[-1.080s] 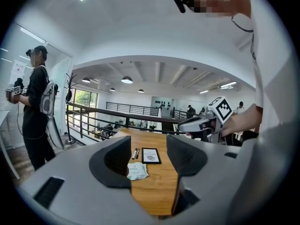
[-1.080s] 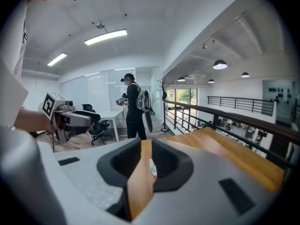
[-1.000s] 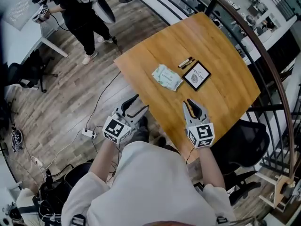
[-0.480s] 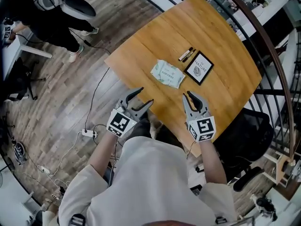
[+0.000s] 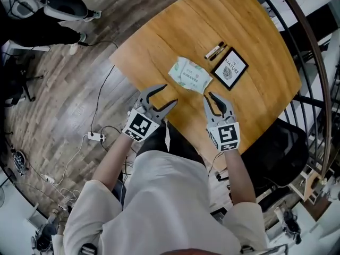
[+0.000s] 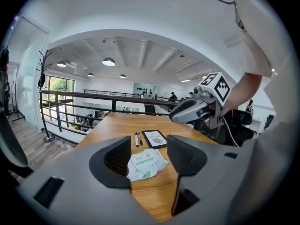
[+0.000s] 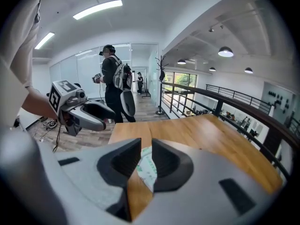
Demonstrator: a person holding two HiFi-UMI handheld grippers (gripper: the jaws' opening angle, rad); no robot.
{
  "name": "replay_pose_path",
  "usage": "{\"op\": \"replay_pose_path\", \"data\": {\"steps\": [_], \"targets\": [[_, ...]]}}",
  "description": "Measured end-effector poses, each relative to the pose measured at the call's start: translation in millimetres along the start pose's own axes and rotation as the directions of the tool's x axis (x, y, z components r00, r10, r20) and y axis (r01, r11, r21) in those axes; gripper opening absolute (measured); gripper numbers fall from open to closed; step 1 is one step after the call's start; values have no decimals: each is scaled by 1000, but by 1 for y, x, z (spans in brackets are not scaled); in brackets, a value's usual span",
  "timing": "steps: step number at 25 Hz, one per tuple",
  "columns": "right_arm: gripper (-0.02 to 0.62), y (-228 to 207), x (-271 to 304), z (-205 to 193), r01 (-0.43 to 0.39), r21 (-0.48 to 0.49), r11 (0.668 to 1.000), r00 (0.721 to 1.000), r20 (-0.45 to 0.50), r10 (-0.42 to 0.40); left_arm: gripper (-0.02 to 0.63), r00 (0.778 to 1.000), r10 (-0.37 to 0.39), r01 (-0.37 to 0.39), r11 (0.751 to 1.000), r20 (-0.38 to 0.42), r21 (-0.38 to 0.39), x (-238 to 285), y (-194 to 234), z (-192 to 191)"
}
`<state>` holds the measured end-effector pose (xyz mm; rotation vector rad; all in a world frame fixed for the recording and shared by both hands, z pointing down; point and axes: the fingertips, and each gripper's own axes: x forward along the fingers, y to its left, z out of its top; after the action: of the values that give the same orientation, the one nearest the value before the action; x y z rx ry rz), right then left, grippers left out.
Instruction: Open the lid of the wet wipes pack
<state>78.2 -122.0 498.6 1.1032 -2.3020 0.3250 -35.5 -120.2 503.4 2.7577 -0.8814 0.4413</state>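
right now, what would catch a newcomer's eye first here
A pale green wet wipes pack lies on the wooden table, beside a black framed card and two pens. The left gripper and right gripper hover just short of it, jaws apart, holding nothing.

— How were the arms set?
— The left forearm [image 5: 114,161] and right forearm [image 5: 234,175] both reached forward from the body, bare below the sleeves.
— And the left hand-held gripper [image 5: 158,98]?
— It angled forward and a little inward, jaws well apart, nothing between them.
— The right hand-held gripper [image 5: 217,101]?
— It was about level with the left and clear of it. Its jaws stood a narrow gap apart, gripping nothing.
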Motion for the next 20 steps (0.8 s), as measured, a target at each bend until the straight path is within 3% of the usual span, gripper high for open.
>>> {"op": "replay_pose_path", "data": {"steps": [8, 20], "targets": [[57, -6, 54, -46, -67, -137, 988, 995, -87, 55, 230, 996, -12, 17, 998, -84, 58, 55, 17, -56], [57, -9, 120, -97, -160, -243, 957, 974, -195, 113, 230, 985, -51, 73, 989, -165, 128, 122, 35, -118]]}}
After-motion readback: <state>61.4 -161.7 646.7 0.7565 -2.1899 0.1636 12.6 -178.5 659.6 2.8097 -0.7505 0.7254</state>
